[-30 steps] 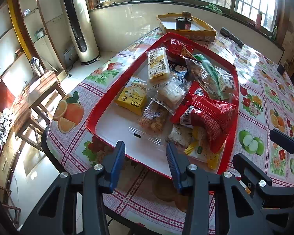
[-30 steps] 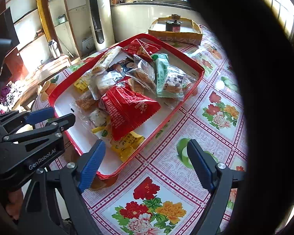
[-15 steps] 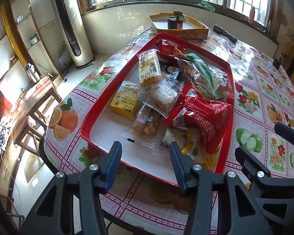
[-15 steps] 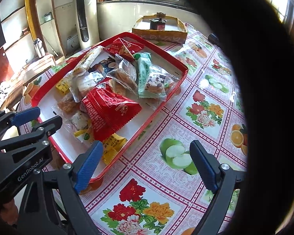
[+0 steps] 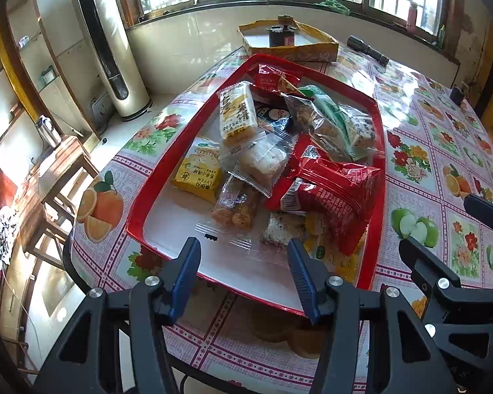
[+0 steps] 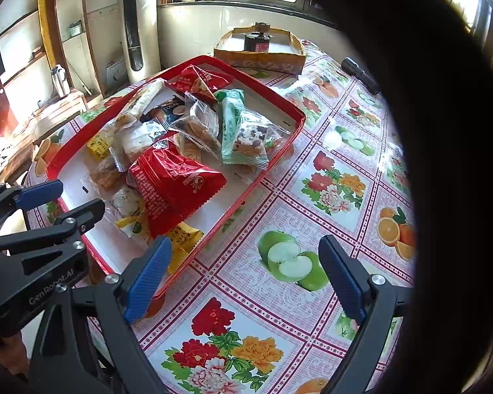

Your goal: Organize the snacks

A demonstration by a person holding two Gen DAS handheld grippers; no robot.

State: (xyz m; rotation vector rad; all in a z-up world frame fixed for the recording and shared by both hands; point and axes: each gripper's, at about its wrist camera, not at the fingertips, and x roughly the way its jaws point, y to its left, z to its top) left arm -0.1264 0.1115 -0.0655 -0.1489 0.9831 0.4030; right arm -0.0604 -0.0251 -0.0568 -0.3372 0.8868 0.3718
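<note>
Red-rimmed and white inside, the tray sat at the near left corner of the bench, its wrapped snacks heaped toward the far and right side. The left gripper, fingers just widened and holding nothing, hung over the tray's near edge, seemingly ready to pick. The right gripper waited spread over bare oilcloth beside it.
</note>
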